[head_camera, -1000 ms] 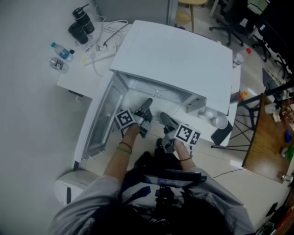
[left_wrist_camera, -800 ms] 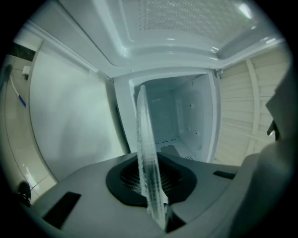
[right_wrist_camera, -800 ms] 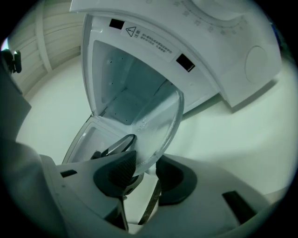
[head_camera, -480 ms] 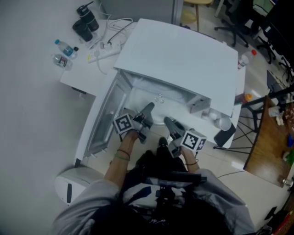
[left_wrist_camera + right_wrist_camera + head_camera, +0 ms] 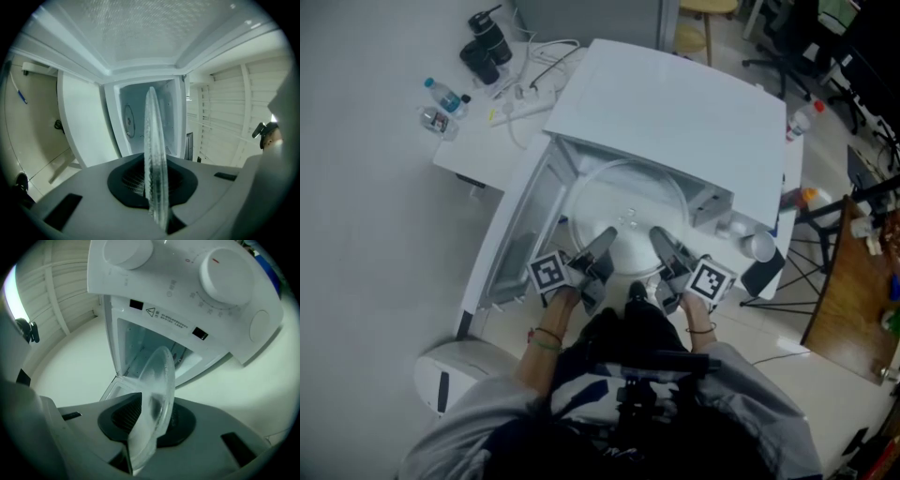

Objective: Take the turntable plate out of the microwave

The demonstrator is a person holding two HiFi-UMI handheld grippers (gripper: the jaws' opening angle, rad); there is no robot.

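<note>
- Your left tongs (image 5: 605, 236) have just closed down narrow and are clamped on the near rim of the glass plate (image 5: 619, 202); the left gripper view shows the thin rim pinched edge-on between the dark pads
- Your right tongs (image 5: 660, 236) have just been closing, and the right gripper view shows the plate's rim between the pads with both pads against the glass, set wider than the left pair
- The two pairs grip the same near edge, side by side and just apart
- The plate sits at the open mouth of the white microwave (image 5: 675, 103); from the head view nearly the whole disc shows in front of the top's front edge, and you cannot tell whether its far rim is inside
- The door (image 5: 511, 239) hangs open just beside your left tongs, close along the plate's left rim
- The control panel (image 5: 712, 202) stands close to the plate's right rim, and its two round dials (image 5: 227, 275) loom above your right tongs
- On the counter (image 5: 478, 150) left of the microwave lie two water bottles (image 5: 441, 94), two dark flasks (image 5: 487, 42) and a power strip (image 5: 520, 94) with loose cables, all well apart from the plate
- Right of the microwave, a cup (image 5: 759, 247) stands near the panel corner and a red-capped bottle (image 5: 800, 117) sits further back
</note>
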